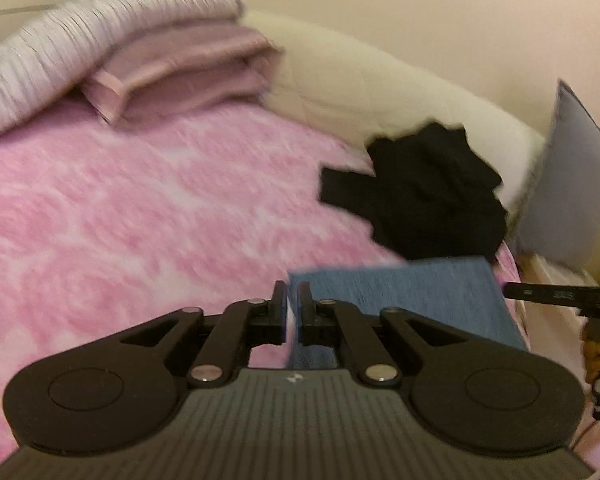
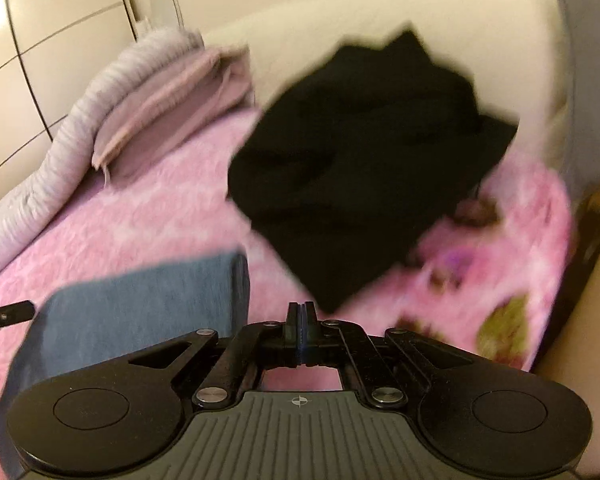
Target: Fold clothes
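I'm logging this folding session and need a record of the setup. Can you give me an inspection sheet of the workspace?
Surface: pink fluffy blanket on a bed.
Job's things: folded blue cloth; crumpled black garment beyond it.
Clutter: folded mauve blanket, striped lilac bedding, grey cushion.
Grippers: left gripper nearly closed at the blue cloth's edge, grip unclear; right gripper shut, empty.
Cables: nothing seen.
Surroundings: cream headboard, wardrobe.

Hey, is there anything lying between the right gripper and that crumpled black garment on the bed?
Nothing visible. Ahead of the right gripper only bare pink blanket separates its shut fingers from the black garment. The folded blue cloth lies off to its left, clear of that path.
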Tool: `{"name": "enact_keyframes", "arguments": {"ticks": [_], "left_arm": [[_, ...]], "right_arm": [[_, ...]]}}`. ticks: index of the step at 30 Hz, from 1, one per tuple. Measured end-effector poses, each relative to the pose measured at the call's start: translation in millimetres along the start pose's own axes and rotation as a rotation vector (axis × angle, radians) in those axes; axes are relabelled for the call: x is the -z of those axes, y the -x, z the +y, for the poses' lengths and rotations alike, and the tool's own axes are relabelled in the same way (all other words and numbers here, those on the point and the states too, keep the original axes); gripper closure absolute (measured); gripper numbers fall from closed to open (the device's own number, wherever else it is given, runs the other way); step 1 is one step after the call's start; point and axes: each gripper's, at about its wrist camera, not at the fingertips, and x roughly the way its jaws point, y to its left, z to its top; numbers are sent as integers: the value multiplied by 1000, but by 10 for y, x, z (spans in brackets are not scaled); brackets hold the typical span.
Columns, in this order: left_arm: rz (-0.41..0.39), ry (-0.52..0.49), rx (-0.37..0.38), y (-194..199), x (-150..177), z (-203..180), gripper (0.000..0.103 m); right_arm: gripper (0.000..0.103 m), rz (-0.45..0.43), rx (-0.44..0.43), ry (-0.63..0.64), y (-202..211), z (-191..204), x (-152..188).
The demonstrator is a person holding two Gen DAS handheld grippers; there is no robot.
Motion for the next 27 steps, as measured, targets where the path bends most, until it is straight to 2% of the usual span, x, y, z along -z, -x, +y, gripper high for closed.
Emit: {"name": "enact_keyframes", "arguments": {"ticks": [3, 5, 8, 13, 15, 18, 21, 23, 25, 27], "left_arm": [[-68, 25, 21, 115, -118, -78, 102], [-31, -27, 64, 24, -146, -259, 101], [24, -137, 40, -252, -51, -533, 101], [91, -156, -24, -673, 127, -610, 98], [106, -154, -48, -784, 168, -602, 98], [129, -150, -83, -951, 229, -589, 98], [158, -173, -97, -983, 200, -615, 98], [166, -132, -83, -903, 140, -577, 98], [152, -56, -78, -679, 102, -516, 98], [122, -36, -92, -362, 127, -532, 98]], "right_arm": [[101, -88, -31, 70, 167, 165, -94], [100, -122, -68, 131, 216, 310, -119], [99, -106, -83, 243, 30, 530, -23], [99, -36, -13, 371, -530, 629, 320], [99, -7, -26, 334, -693, 559, 394], [100, 62, -49, 236, -841, 437, 296], [99, 102, -51, 228, -898, 434, 183], [99, 114, -52, 219, -889, 418, 123], [96, 89, -47, 157, -690, 350, 78], [95, 62, -45, 103, -380, 290, 105]]}}
